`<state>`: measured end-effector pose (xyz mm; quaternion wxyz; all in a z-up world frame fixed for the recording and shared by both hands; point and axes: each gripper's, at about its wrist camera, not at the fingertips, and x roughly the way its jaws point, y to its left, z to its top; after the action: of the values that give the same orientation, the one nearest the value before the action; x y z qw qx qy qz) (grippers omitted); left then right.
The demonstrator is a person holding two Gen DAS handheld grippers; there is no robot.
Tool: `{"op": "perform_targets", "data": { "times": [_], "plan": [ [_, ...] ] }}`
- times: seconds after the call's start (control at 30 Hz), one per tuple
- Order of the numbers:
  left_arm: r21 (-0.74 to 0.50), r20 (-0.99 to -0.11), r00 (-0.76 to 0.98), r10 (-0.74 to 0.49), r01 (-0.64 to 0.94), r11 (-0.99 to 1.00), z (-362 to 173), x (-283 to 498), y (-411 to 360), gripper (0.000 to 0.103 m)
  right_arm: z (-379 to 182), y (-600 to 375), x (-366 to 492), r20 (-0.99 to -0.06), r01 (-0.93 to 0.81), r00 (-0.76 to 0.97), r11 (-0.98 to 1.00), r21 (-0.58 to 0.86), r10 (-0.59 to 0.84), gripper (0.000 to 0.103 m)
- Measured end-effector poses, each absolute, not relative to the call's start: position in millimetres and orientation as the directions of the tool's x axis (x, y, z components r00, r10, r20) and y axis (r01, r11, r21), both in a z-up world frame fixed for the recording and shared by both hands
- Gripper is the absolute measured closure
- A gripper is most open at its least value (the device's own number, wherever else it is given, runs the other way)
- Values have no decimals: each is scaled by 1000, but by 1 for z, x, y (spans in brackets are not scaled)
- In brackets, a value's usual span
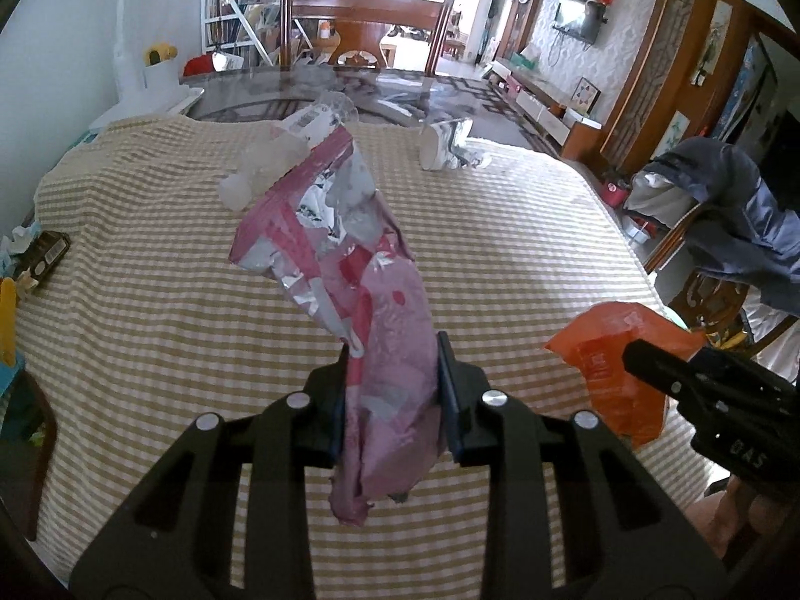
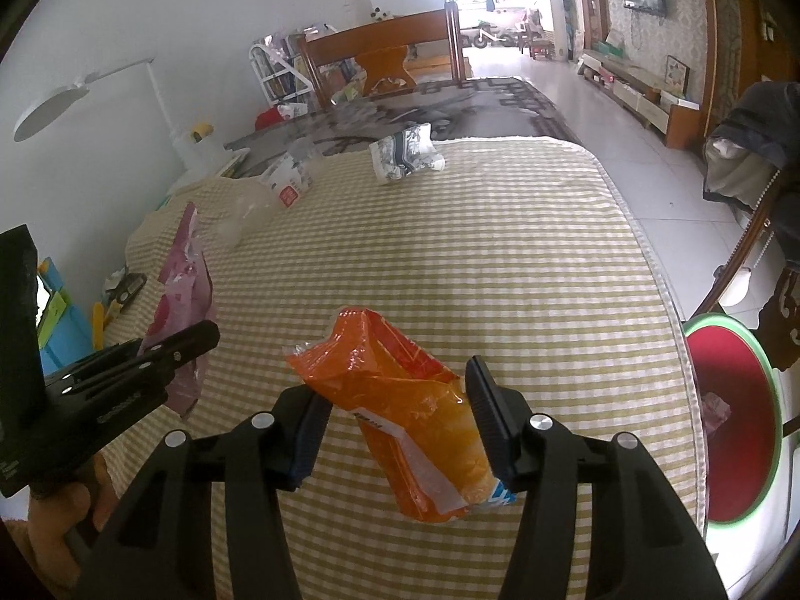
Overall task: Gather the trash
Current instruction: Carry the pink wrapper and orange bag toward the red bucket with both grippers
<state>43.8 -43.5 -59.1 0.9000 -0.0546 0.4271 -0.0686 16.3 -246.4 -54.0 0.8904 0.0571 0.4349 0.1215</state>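
My left gripper (image 1: 392, 395) is shut on a crumpled pink foil wrapper (image 1: 350, 260), held up above the checked tablecloth (image 1: 150, 270); the same wrapper (image 2: 182, 310) shows at the left of the right wrist view. My right gripper (image 2: 395, 417) is shut on an orange plastic packet (image 2: 405, 400), also lifted off the cloth; that packet (image 1: 615, 365) appears at the right of the left wrist view. Farther back on the cloth lie a clear crushed plastic bottle (image 1: 270, 160) and a crumpled white and grey paper cup (image 1: 445, 142) (image 2: 407, 152).
A red basin with a green rim (image 2: 732, 425) stands on the floor to the right of the table. A chair draped with grey clothes (image 1: 725, 210) is on the right. A dark box (image 1: 47, 255) and toys lie at the table's left edge. A wooden chair (image 1: 365, 25) stands beyond.
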Motion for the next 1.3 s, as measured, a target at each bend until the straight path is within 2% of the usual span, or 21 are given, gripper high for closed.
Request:
{"op": "perform_targets", "data": {
  "times": [0.3,0.5,0.63,0.83,1.1,1.3],
  "plan": [
    [-171,-723,656,-216,133,976,-40,32,-54,74,-39,-271,11,-722,-99,644,963,250,254,51],
    [-164,-704,664,-252,193,967,-23,21,-76,74,-21,-312,-3,-678,-33,673,928,371,295,51],
    [-201,-694,653,-302,227,953,-12,14,-95,74,-4,-339,-20,-649,-22,701,918,395,296,51],
    [-171,-675,654,-340,310,935,5,5,-144,74,5,-386,-48,-629,69,744,911,407,225,51],
    [-159,-681,611,-405,416,895,9,7,-209,74,-11,-450,-75,-632,209,762,870,446,141,51],
    [-110,-682,591,-430,499,860,5,10,-265,74,-17,-485,-87,-635,290,771,861,418,48,51]
  ]
}}
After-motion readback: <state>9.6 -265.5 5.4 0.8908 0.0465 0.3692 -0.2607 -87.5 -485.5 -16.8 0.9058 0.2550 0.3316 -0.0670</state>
